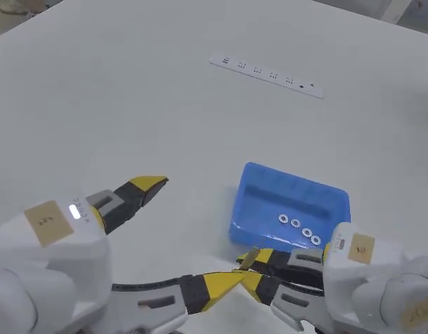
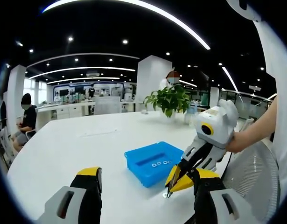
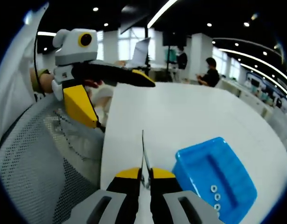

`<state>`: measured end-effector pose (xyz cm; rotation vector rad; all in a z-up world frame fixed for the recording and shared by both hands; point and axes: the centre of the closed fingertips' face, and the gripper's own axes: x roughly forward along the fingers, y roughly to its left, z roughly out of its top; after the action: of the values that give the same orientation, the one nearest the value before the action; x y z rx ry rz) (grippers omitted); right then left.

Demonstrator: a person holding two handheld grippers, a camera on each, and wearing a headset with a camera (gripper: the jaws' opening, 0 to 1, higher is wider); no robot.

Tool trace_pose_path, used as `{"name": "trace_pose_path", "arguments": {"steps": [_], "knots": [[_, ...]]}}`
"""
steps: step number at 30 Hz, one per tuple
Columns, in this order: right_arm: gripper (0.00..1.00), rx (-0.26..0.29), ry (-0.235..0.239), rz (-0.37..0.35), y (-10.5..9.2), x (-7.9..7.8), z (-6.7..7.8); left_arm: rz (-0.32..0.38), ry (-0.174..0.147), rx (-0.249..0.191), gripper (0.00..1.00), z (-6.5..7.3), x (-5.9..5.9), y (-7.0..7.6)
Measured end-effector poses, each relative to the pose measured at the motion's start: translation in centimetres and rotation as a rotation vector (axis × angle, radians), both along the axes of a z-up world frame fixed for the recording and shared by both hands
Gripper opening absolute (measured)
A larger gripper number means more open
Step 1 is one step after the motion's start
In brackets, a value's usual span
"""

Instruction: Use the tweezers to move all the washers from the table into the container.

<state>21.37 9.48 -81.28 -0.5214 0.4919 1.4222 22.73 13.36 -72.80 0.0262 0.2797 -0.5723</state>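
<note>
Washers, the setting: a wide white table carries everything.
Room, left gripper view: open office with ceiling lights, a potted plant and a seated person at the far edge.
Chair, right gripper view: a grey mesh chair back stands beside the table edge.
Left gripper: jaws spread wide with nothing between them, low over the table, left of the container.
Right gripper: jaws pressed onto the tweezers; in the left gripper view a hand holds it.
Container: blue, rectangular and open-topped, just beyond the right gripper.
Strip: long and white, lying far across the table; its small dark marks cannot be read.
Tweezers: thin metal, pointing forward. In the left gripper view the tip is near the container's corner, but contact with the table cannot be told.
Washers, position: four small rings in a slanted row on the container floor.
Stickers: one tan sticker on each gripper body, its print too small to read.
</note>
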Motion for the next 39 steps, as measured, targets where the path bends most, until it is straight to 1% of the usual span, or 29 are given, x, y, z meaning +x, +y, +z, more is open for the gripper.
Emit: {"name": "trace_pose_path", "arguments": {"steps": [3,9,11,12,13,14,16,19,21,24,26,27,29,32,33,34,37,39], "knots": [[0.04,-0.001,-0.006,0.007,0.0,0.2,0.0,0.003,-0.002,0.0,0.82,0.1,0.0,0.0],[0.04,0.01,0.011,0.011,-0.6,0.6,0.1,0.005,-0.004,-0.004,0.82,0.1,0.0,0.0],[0.04,0.015,0.04,0.028,-0.6,0.5,0.1,0.003,-0.002,-0.004,0.82,0.1,0.0,0.0],[0.04,0.006,0.042,0.054,-0.6,0.5,0.1,0.001,-0.002,-0.003,0.82,0.1,0.0,0.0],[0.04,-0.008,0.028,0.101,-0.5,0.3,0.0,-0.002,-0.002,-0.002,0.82,0.1,0.0,-0.1],[0.04,-0.022,0.026,0.135,-0.6,0.2,0.0,-0.007,-0.001,-0.001,0.82,0.0,-0.1,-0.1],[0.04,-0.02,0.03,0.133,-0.6,0.5,0.0,-0.012,0.0,0.004,0.82,0.0,-0.1,-0.2],[0.04,-0.011,0.05,0.123,-0.6,0.8,0.0,-0.005,0.0,0.005,0.82,-0.1,0.0,-0.1],[0.04,-0.014,0.046,0.147,-0.5,0.5,0.0,0.0,-0.003,0.003,0.82,0.0,0.0,0.0],[0.04,-0.006,0.04,0.156,-0.4,0.3,0.0,0.001,-0.001,0.006,0.82,-0.1,0.0,0.1],[0.03,0.018,0.056,0.136,-0.3,0.4,0.0,-0.001,-0.001,0.009,0.82,-0.1,0.0,0.1],[0.03,0.036,0.081,0.108,-0.3,0.5,0.1,0.0,-0.001,0.01,0.82,-0.1,0.0,0.1],[0.03,0.056,0.097,0.066,-0.4,1.0,0.1,0.001,0.002,0.015,0.81,-0.2,0.0,0.1],[0.04,0.096,0.138,0.009,-0.6,1.4,0.2,0.0,0.002,0.013,0.81,-0.2,0.0,0.1],[0.04,0.116,0.16,-0.012,-0.6,1.5,0.3,-0.003,0.002,0.013,0.81,-0.2,0.0,0.0],[0.04,0.128,0.169,-0.024,-0.6,1.6,0.4,-0.004,0.002,0.012,0.81,-0.2,0.0,0.0],[0.04,0.128,0.173,-0.044,-0.8,1.9,0.3,-0.005,0.003,0.014,0.81,-0.2,-0.1,0.0],[0.04,0.115,0.173,-0.038,-0.9,1.7,0.1,-0.004,0.003,0.014,0.81,-0.2,0.0,-0.1]]}}
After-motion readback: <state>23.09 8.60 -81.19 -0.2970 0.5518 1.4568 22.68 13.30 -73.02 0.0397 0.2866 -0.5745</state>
